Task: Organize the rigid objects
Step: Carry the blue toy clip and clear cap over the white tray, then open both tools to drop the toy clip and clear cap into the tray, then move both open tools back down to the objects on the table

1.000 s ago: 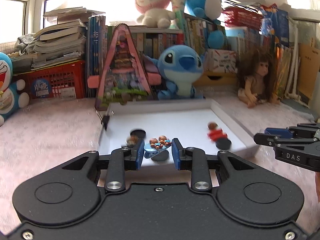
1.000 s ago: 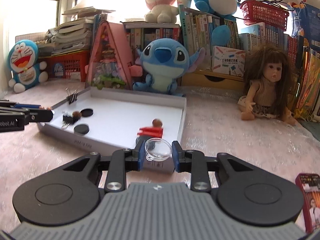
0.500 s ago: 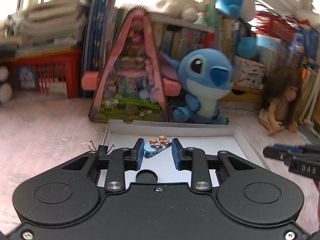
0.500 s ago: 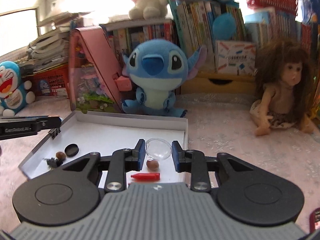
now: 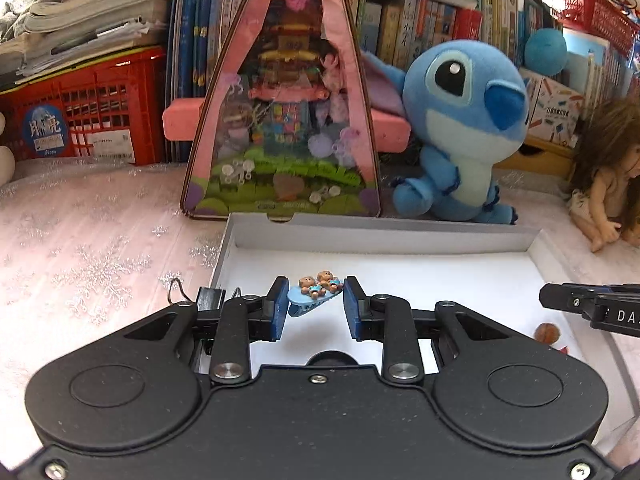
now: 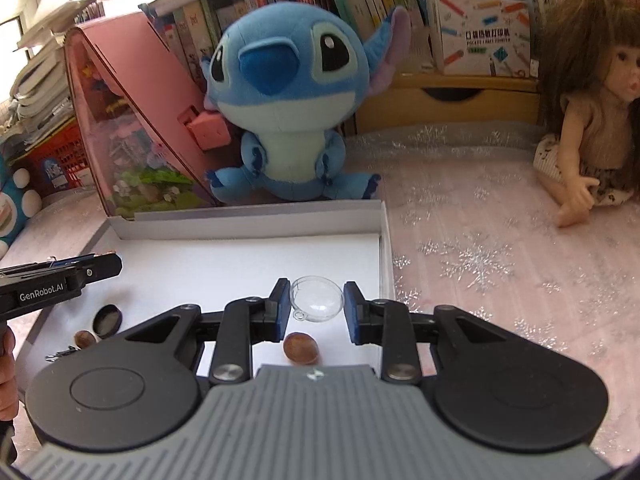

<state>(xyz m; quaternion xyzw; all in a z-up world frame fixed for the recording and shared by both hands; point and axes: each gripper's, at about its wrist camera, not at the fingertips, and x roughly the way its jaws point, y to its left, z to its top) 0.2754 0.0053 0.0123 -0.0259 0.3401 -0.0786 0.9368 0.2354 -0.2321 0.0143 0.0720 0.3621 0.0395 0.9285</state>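
My left gripper (image 5: 315, 306) is shut on a blue hair clip (image 5: 314, 295) with two small bear figures, held above the near left part of the white tray (image 5: 380, 236). My right gripper (image 6: 316, 305) is shut on a clear plastic half-dome (image 6: 317, 299), held above the tray's (image 6: 256, 226) near right corner. A brown nut (image 6: 301, 348) lies on the tray floor under the right gripper. Another nut (image 6: 84, 338), a black disc (image 6: 107, 321) and a binder clip (image 6: 60, 354) lie at the tray's left. The left gripper also shows in the right wrist view (image 6: 114, 265).
A Stitch plush (image 5: 460, 128), a pink triangular toy house (image 5: 280, 120) and a doll (image 6: 592, 120) stand behind the tray on the pink snowflake cloth. Books and red crates line the back. A binder clip (image 5: 208, 300) sits on the tray's left rim.
Both grippers have moved forward over the tray, still holding their objects. The back wall of the tray and the plush now look closer.
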